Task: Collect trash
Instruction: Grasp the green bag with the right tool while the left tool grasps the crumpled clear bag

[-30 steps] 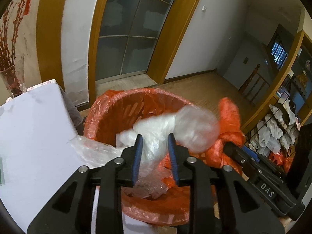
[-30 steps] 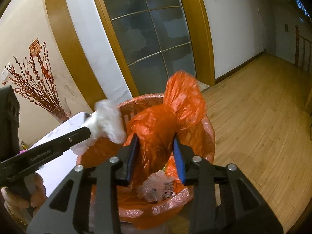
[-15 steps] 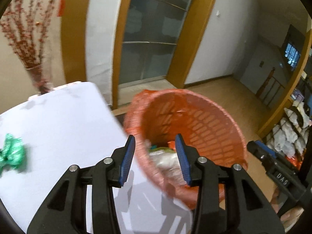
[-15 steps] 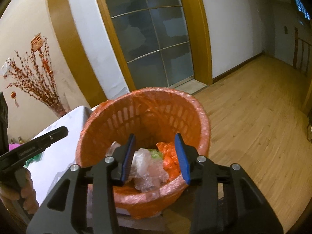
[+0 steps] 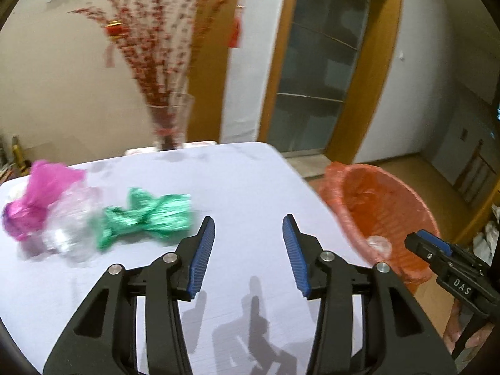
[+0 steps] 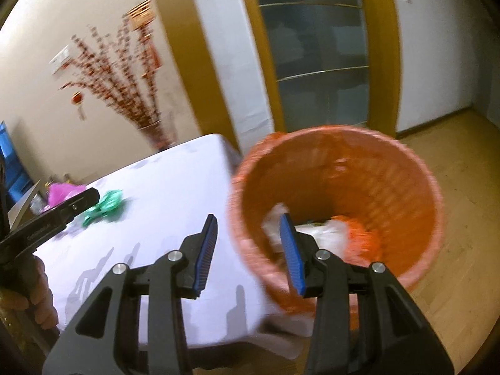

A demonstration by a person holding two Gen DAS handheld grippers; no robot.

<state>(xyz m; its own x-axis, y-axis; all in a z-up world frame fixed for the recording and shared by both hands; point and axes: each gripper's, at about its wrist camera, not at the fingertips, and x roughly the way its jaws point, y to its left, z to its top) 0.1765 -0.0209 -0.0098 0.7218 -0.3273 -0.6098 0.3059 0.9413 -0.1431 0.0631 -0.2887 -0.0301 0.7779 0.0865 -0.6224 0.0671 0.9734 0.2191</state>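
Now both grippers are empty, jaws having just been opening: the left gripper and right gripper have dropped their bags into the orange bin. Green wrapper, clear plastic and pink bag remain on the bench, likely next.

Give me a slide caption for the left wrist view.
Open left gripper over white table, facing green wrapper trash.

Wrappers on table left, vase behind, bin beside table's right edge
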